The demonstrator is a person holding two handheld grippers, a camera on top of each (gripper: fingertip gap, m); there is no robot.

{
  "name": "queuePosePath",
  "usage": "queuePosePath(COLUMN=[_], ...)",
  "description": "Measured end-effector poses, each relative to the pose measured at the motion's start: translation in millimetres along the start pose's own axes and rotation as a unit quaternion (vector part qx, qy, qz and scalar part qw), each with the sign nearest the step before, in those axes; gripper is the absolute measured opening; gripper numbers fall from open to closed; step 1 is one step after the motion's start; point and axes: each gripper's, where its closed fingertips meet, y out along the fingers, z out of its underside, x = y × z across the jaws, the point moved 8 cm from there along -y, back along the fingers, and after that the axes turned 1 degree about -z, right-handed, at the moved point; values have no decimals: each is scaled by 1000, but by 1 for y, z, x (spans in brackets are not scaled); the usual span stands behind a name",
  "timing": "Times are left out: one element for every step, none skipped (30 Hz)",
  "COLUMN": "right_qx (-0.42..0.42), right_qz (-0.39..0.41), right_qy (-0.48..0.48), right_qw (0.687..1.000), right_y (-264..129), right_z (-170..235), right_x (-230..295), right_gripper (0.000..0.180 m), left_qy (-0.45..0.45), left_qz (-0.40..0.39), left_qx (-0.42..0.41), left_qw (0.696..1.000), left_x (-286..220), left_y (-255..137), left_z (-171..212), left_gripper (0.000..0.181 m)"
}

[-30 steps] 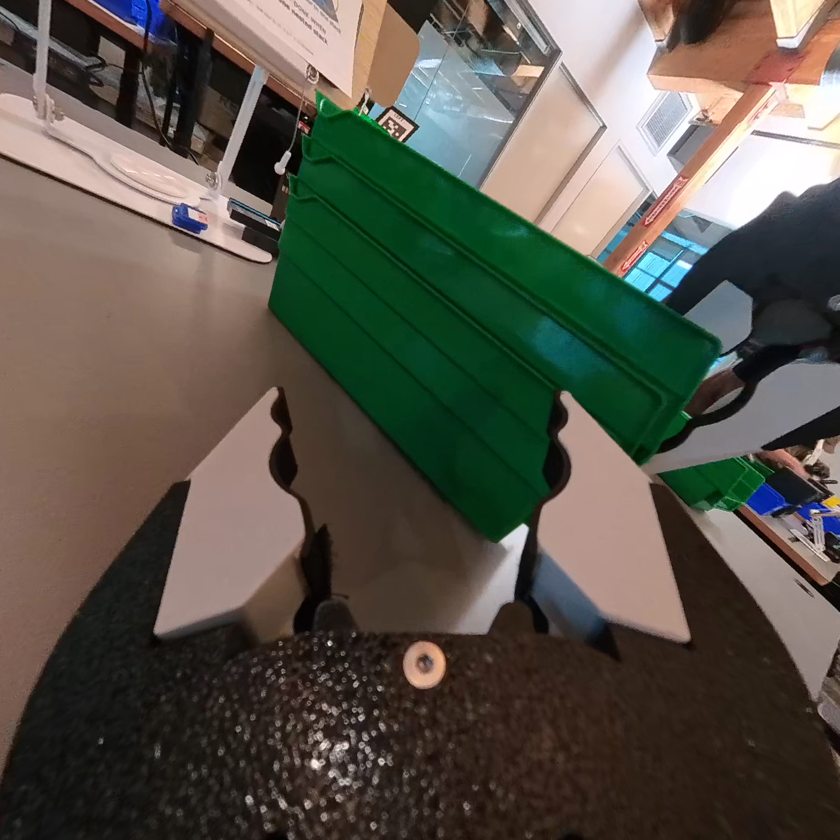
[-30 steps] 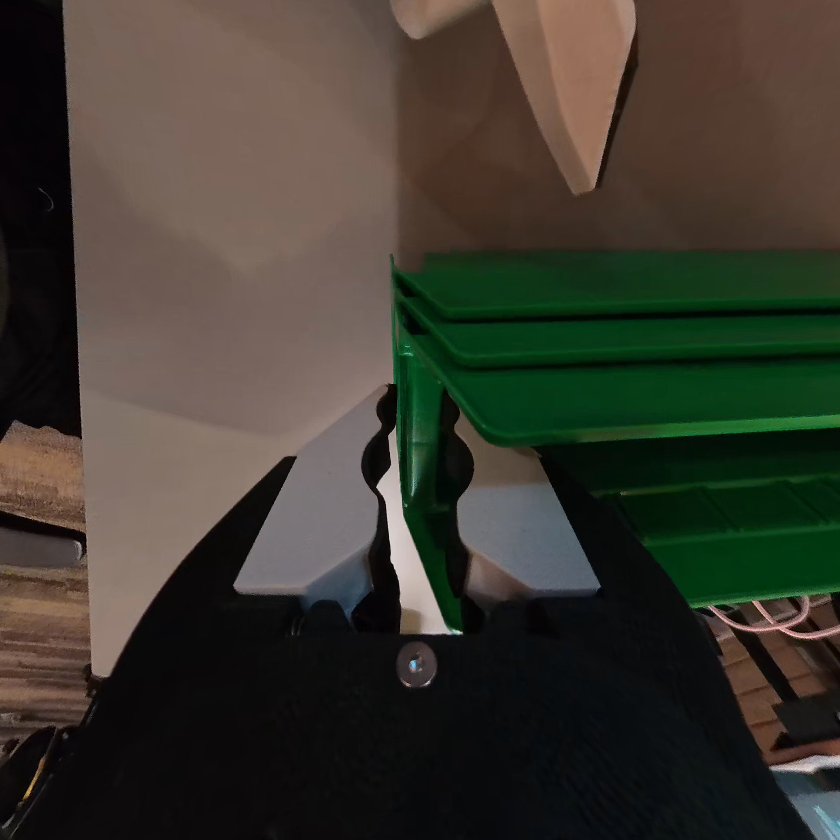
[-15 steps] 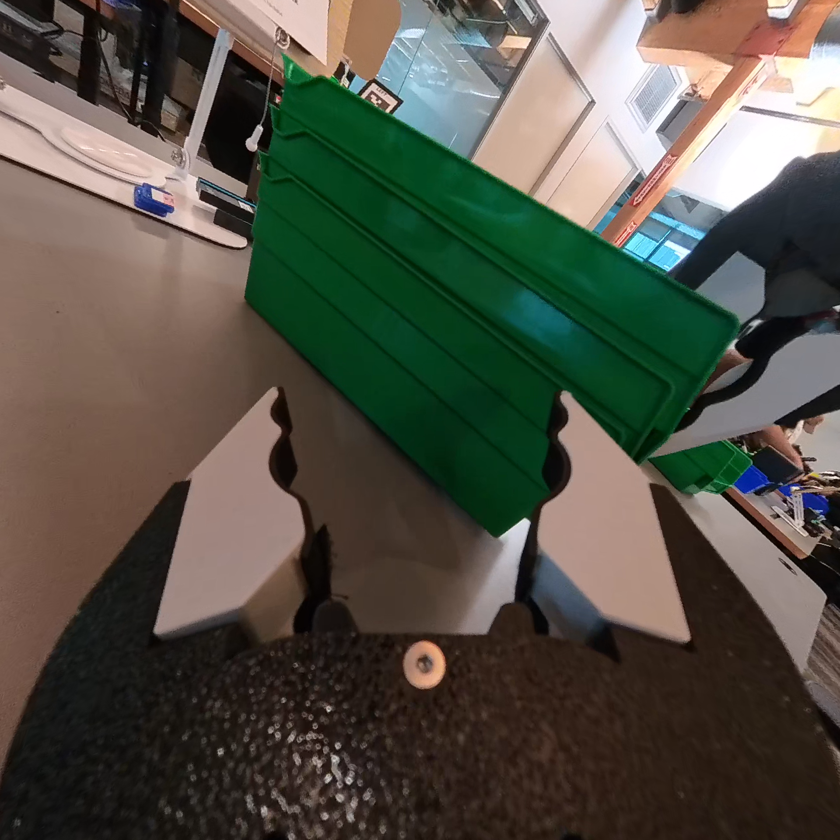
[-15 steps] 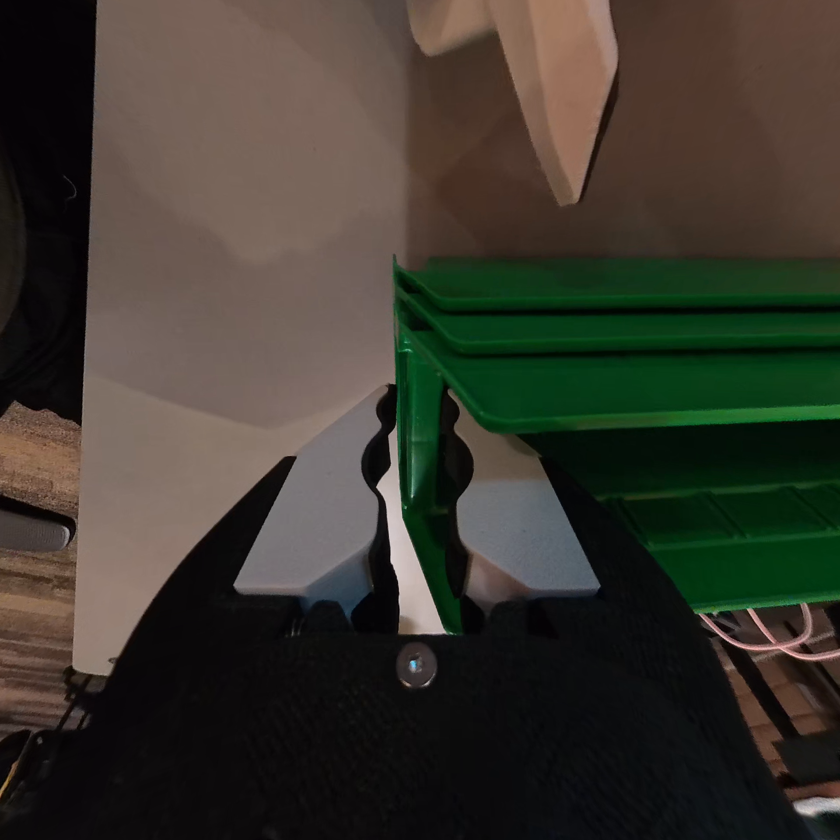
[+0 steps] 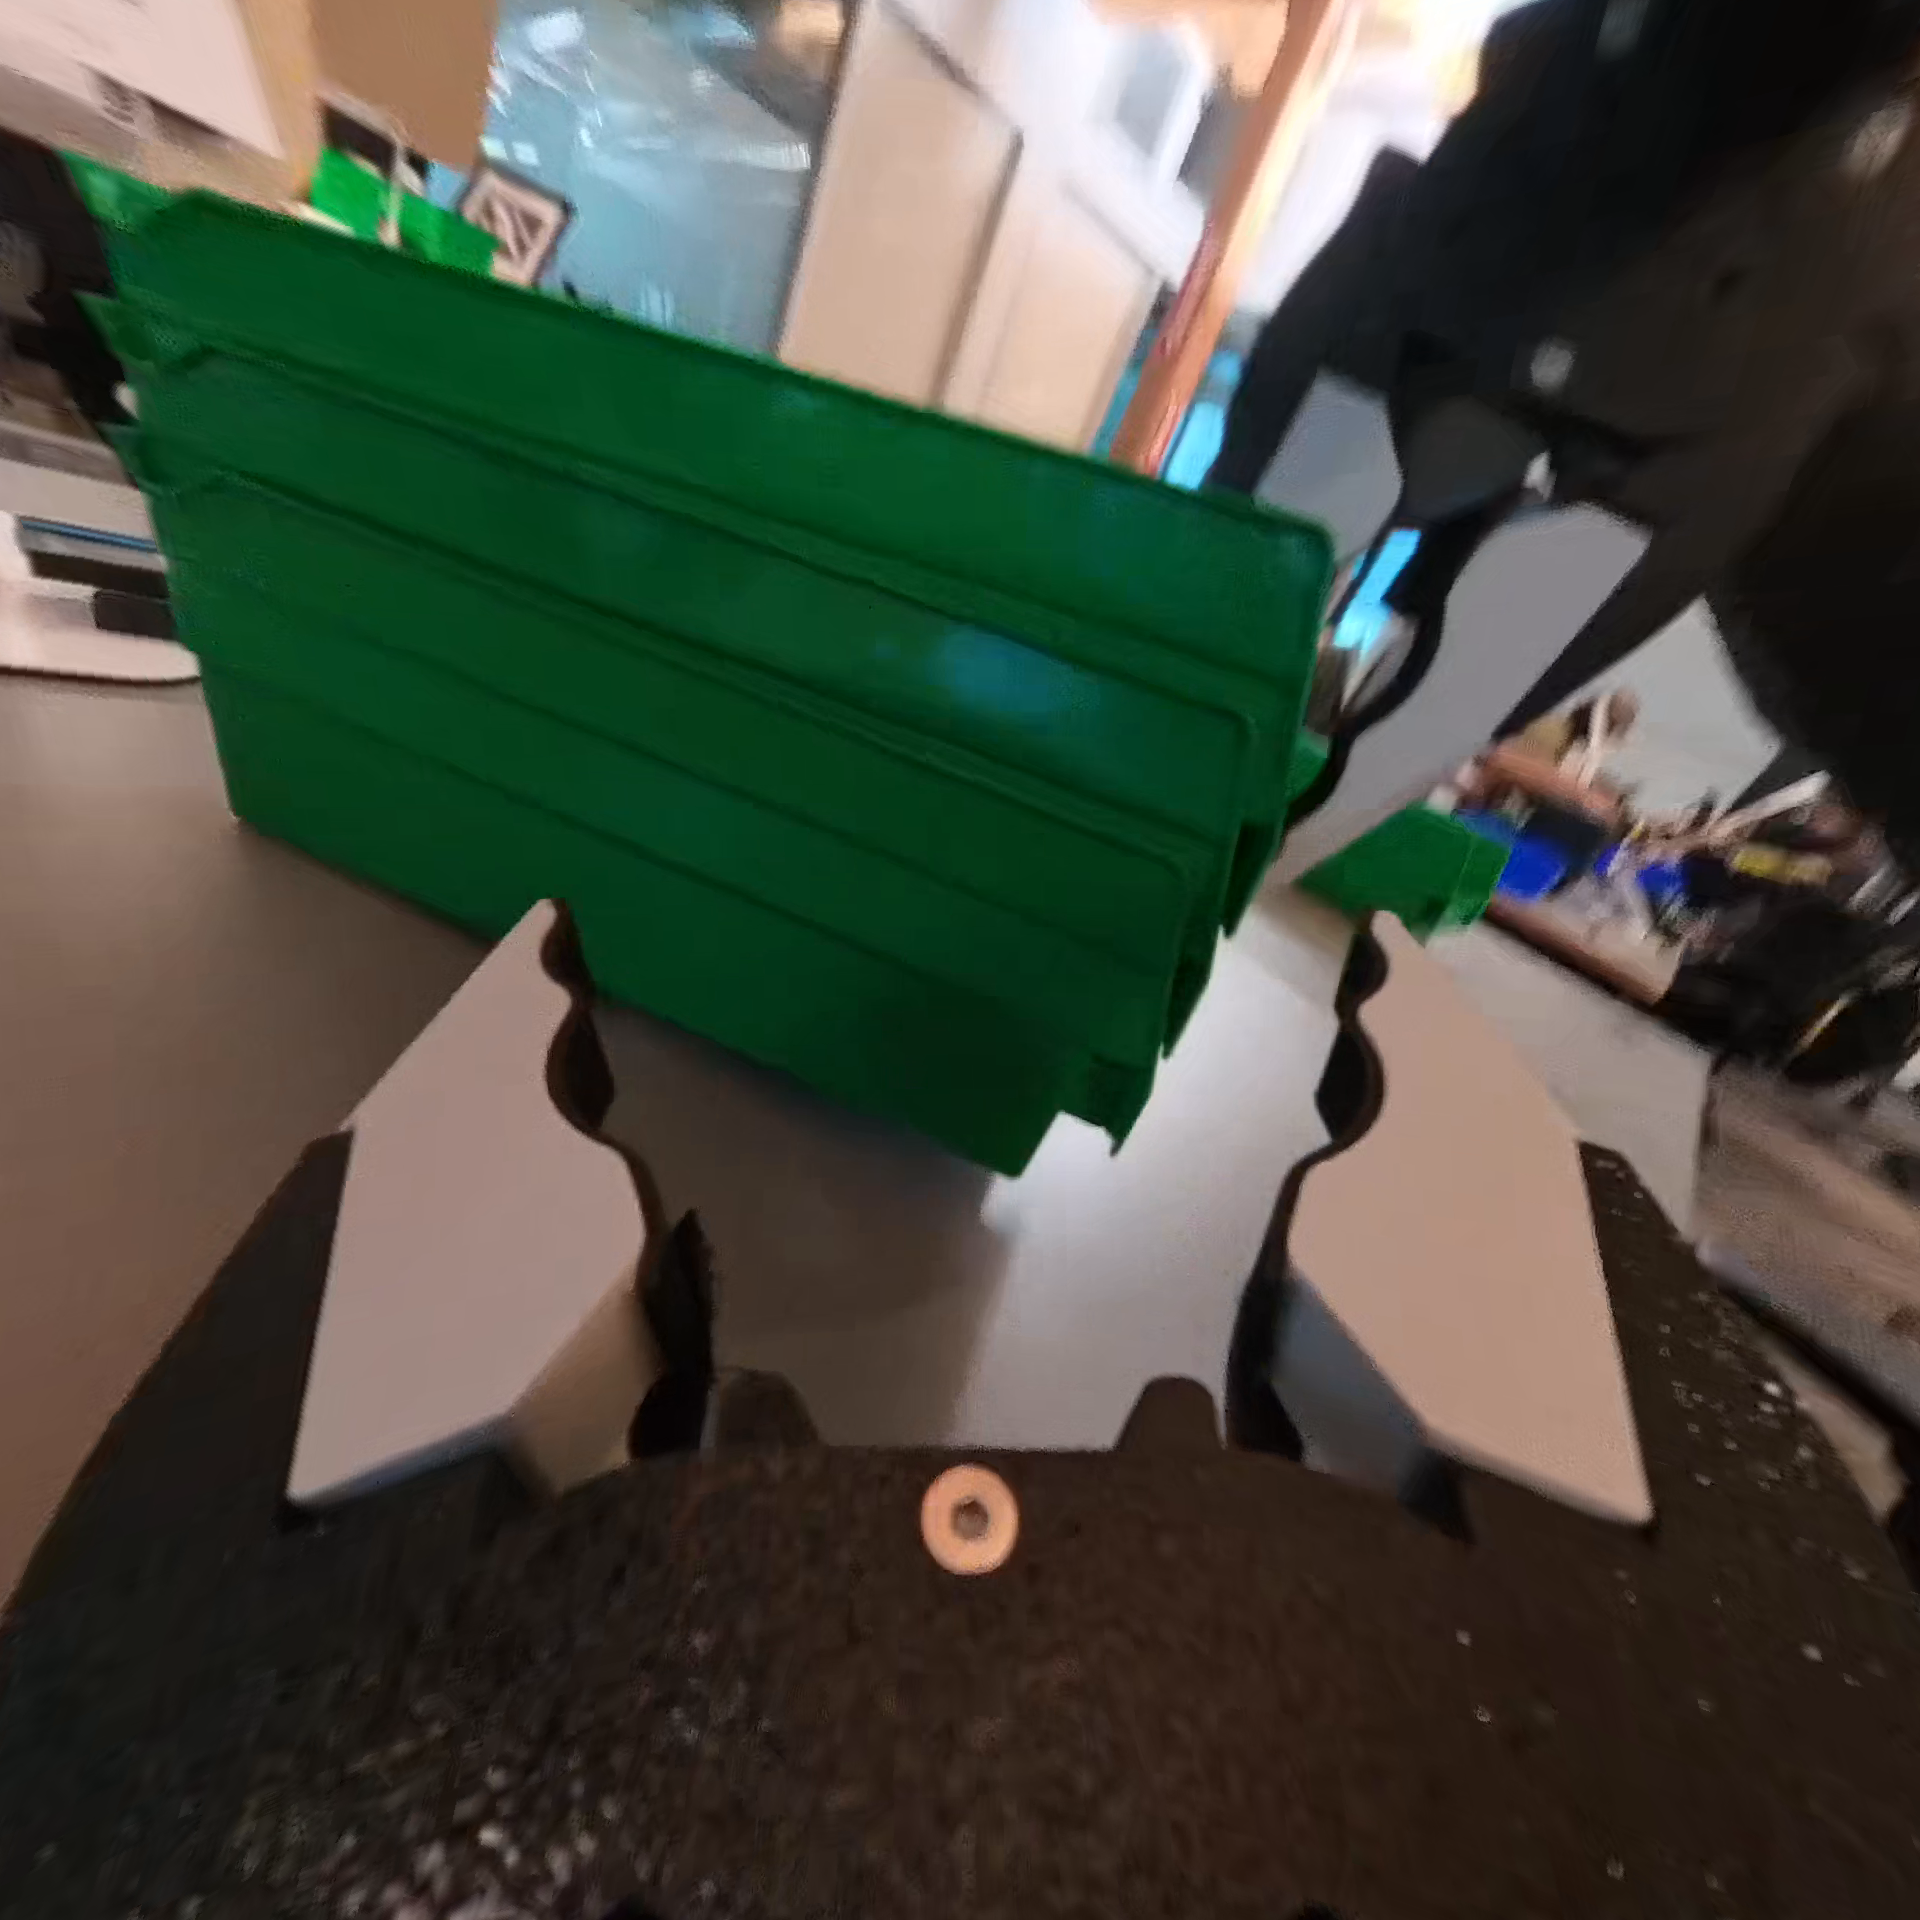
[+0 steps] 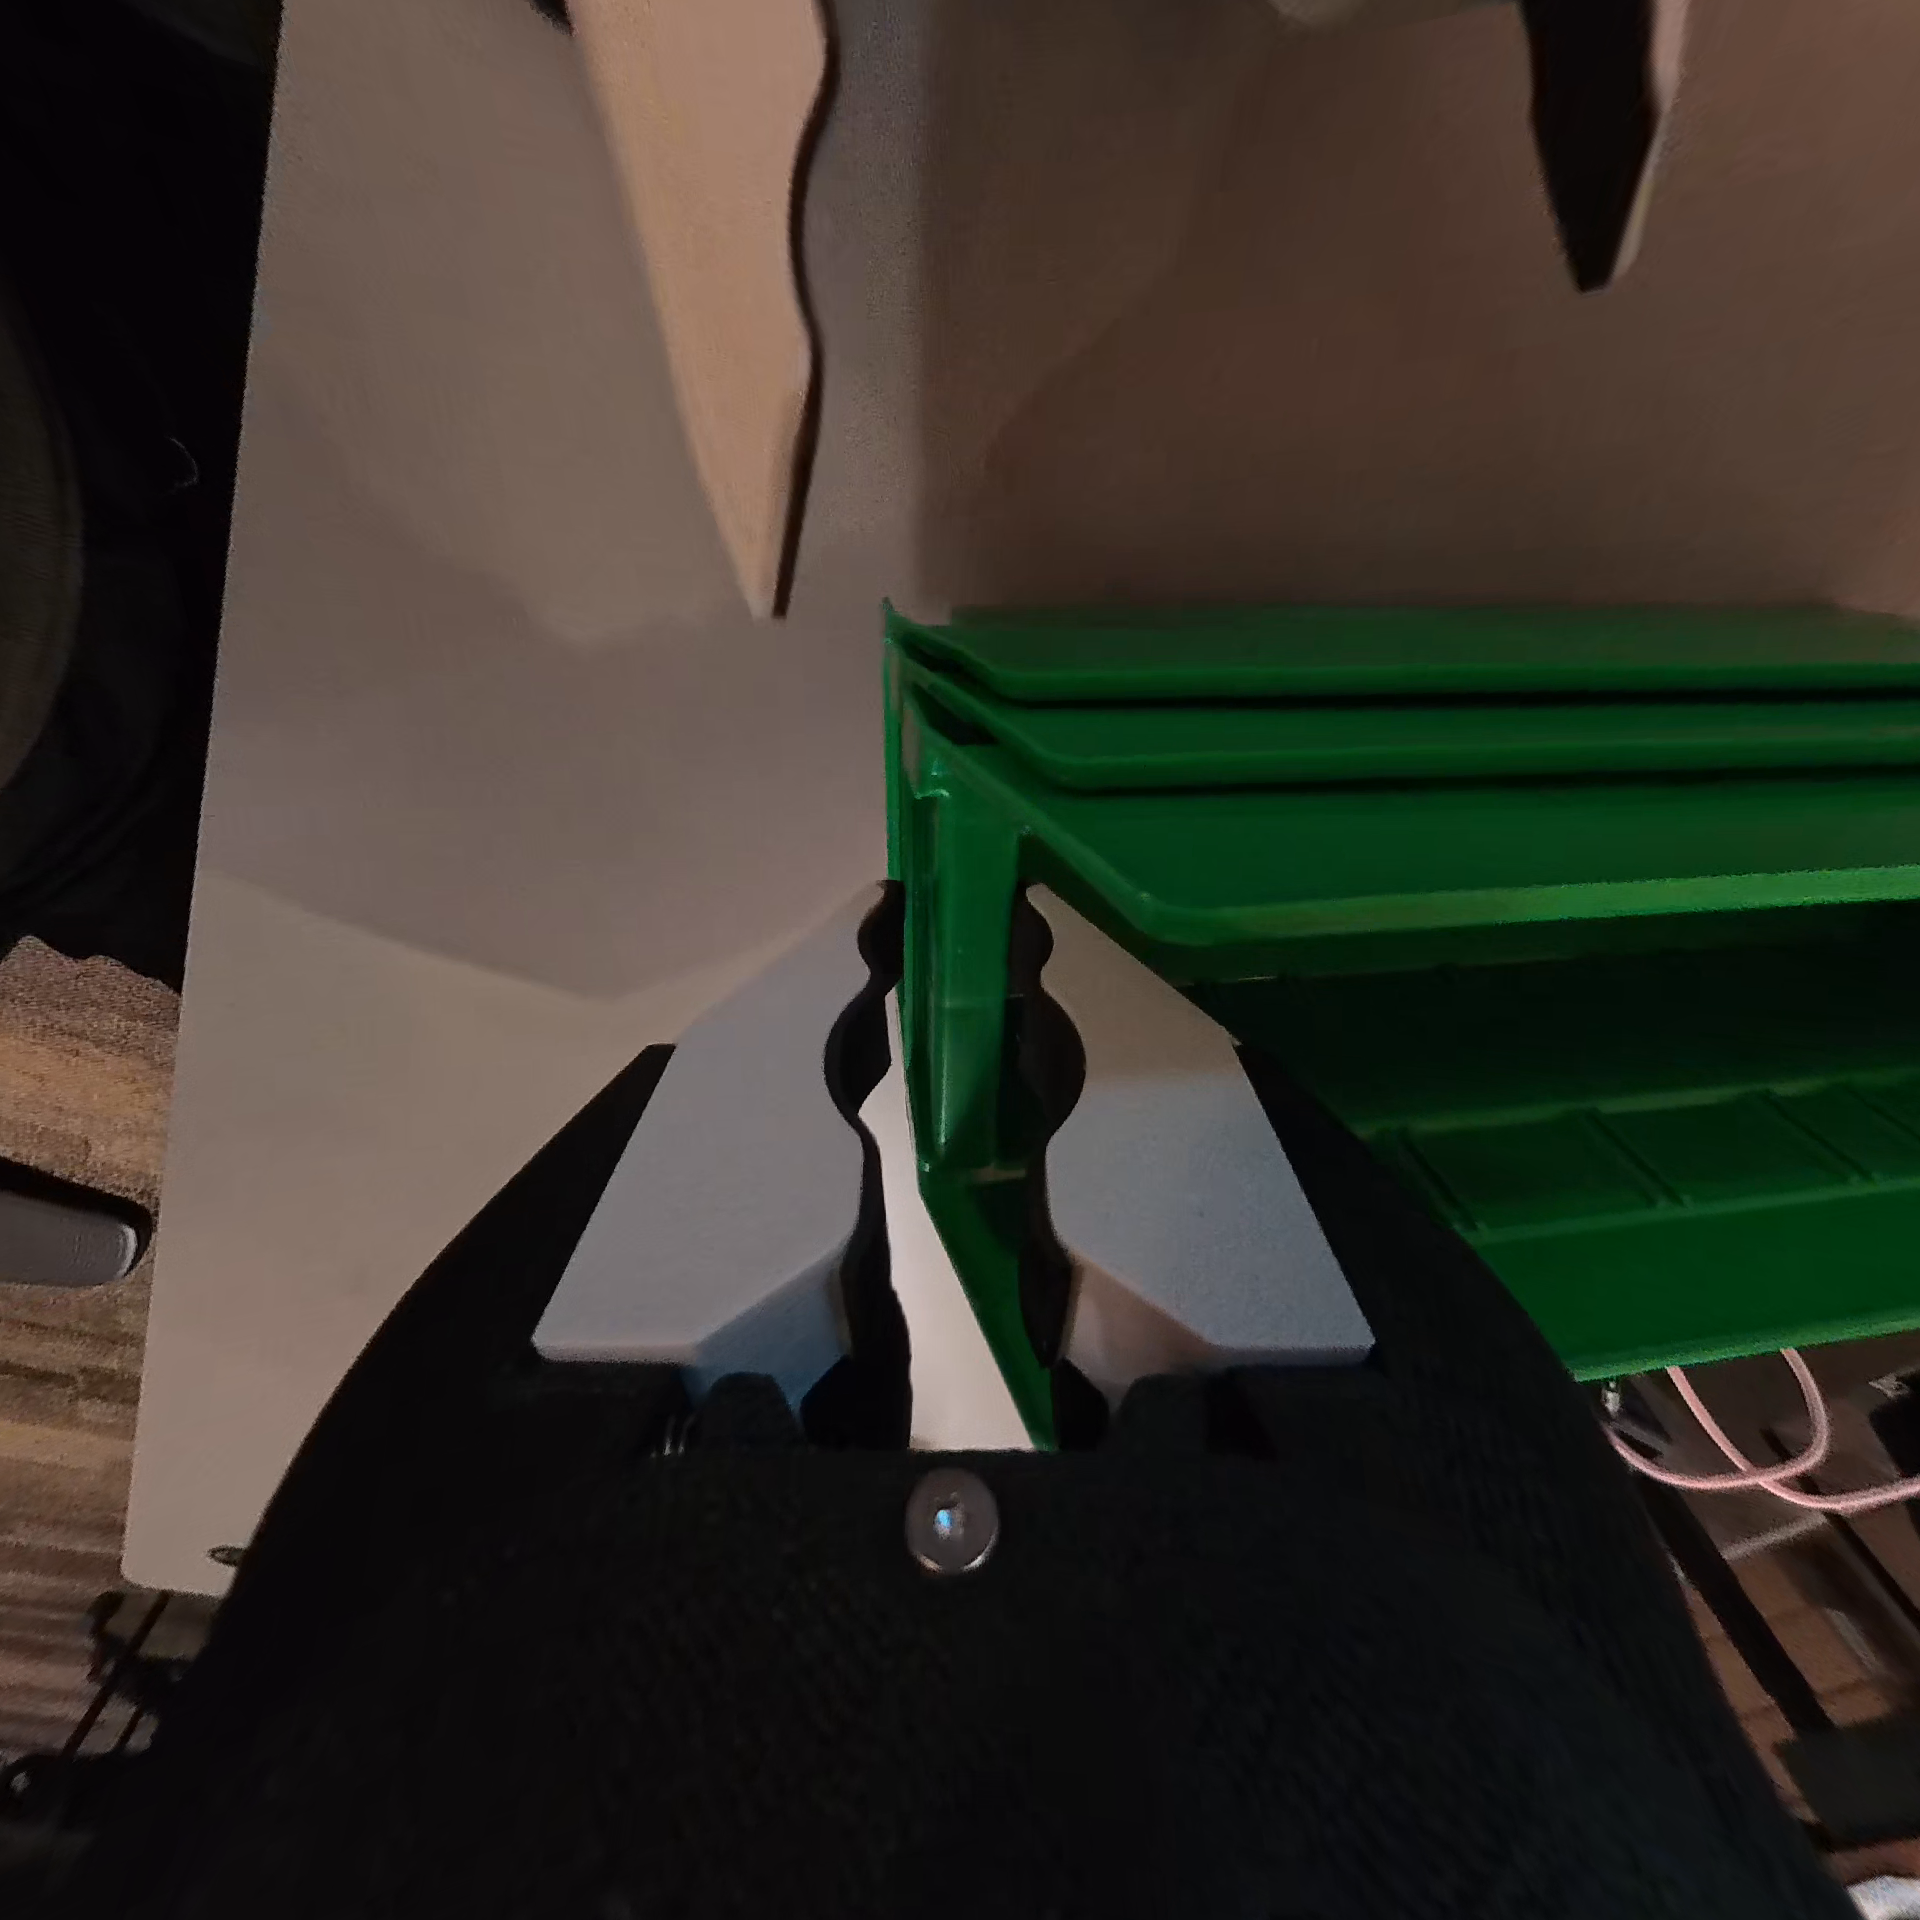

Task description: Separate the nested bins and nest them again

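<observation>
A stack of nested green bins (image 5: 675, 623) stands on the grey table (image 5: 104, 935), its long side facing the left wrist view. My left gripper (image 5: 956, 925) is open and empty, just in front of the stack's near lower corner and not touching it. My right gripper (image 6: 956, 904) is shut on the end wall of the upper green bin (image 6: 1455, 831); it also shows in the left wrist view at the stack's far right end (image 5: 1340, 727). In the right wrist view the left gripper's fingers (image 6: 727, 312) hang beyond the bins' end.
A person in dark clothing (image 5: 1662, 312) stands to the right of the stack. Another green bin (image 5: 1403, 873) lies on the table behind it. A white board (image 5: 62, 644) lies at the far left. The table's edge (image 6: 208, 935) runs down the left; pink cables (image 6: 1766, 1455) hang below.
My left gripper has swung to the right around the stack's near corner, still open. In the right wrist view its fingers now spread wider. The right gripper's hold is unchanged.
</observation>
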Motion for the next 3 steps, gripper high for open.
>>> queuePosePath(right_qx=[-1,-4,-8], right_qz=[0,0,0], right_qy=[-2,-2,-2], right_qw=[1000,1000,1000], right_y=[1,1,1], right_z=[0,-1,-2], right_x=[0,0,0], right_gripper=[18,18,18], left_qy=[21,34,38], left_qz=[-9,-22,-28], left_qx=[31,58,77], left_qw=[999,997,996], left_x=[-2,-3,-5], left_y=[4,9,13], left_z=[4,8,12], left_gripper=[140,140,139])
